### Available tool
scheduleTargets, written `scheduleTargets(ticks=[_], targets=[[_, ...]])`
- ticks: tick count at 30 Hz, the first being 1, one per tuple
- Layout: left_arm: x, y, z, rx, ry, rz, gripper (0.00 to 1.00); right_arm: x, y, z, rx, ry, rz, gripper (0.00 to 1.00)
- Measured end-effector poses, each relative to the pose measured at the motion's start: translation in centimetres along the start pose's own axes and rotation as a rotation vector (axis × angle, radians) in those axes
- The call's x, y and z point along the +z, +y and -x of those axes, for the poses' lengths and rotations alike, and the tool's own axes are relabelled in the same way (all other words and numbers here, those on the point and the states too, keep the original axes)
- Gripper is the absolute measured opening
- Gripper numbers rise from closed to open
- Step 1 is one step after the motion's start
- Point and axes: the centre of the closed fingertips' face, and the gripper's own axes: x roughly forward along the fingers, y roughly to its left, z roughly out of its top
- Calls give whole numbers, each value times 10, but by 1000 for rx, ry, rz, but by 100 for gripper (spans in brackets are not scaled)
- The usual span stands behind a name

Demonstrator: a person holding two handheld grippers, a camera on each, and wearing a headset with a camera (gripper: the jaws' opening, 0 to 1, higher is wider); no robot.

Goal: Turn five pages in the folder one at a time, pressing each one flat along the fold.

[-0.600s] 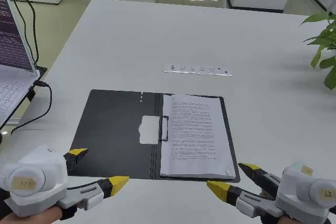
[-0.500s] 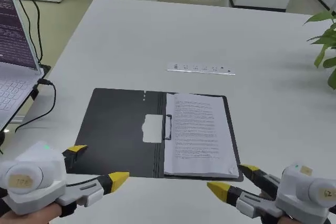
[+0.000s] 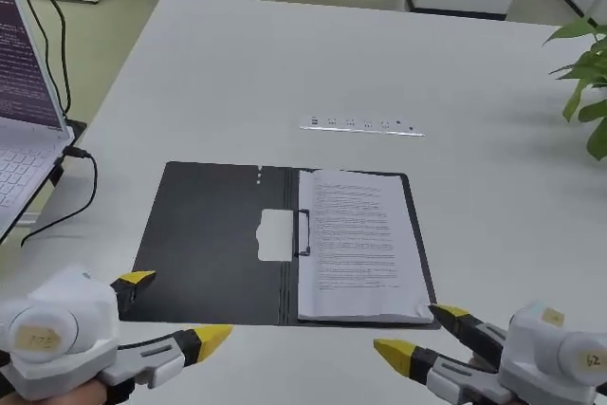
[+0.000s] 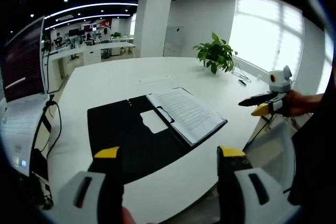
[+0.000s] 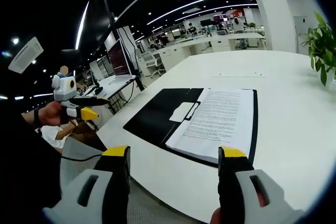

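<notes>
Bench point(image 3: 237, 64): open surface all round folder point(image 3: 209, 244). Obstacles: laptop point(image 3: 21, 111), cable point(image 3: 93, 184) far left; plant point(image 3: 583, 64) far right; socket strip point(image 3: 360, 126) beyond folder.

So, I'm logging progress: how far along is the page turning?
Done: the folder lies open. No page lies on its left cover; the paper stack sits on the right. In hand: nothing, left gripper and right gripper hover open. Apparently all five turns remain.

Left claw point(image 3: 175, 306) and right claw point(image 3: 420, 331) hover, jaws spread.
</notes>
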Motion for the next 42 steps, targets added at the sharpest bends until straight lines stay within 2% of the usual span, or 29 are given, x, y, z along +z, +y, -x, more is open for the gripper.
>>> scheduleTargets(ticks=[5,13,17,27,33,42], targets=[[6,5,-2,-5,9,-9,73,1,-1,-3,-10,5,17,67],[11,14,-5,8,5,0,73,2,-6,-3,-14,4,4,67],[13,14,-6,7,0,5,73,7,-10,-5,-16,-12,-8,67],[14,12,-7,9,-4,9,73,11,-10,-6,-5,-6,4,67],[13,10,-6,6,-2,6,73,19,-10,-6,-2,-32,-8,67],[14,14,-4,10,1,1,73,16,-7,-6,0,-29,-9,67]])
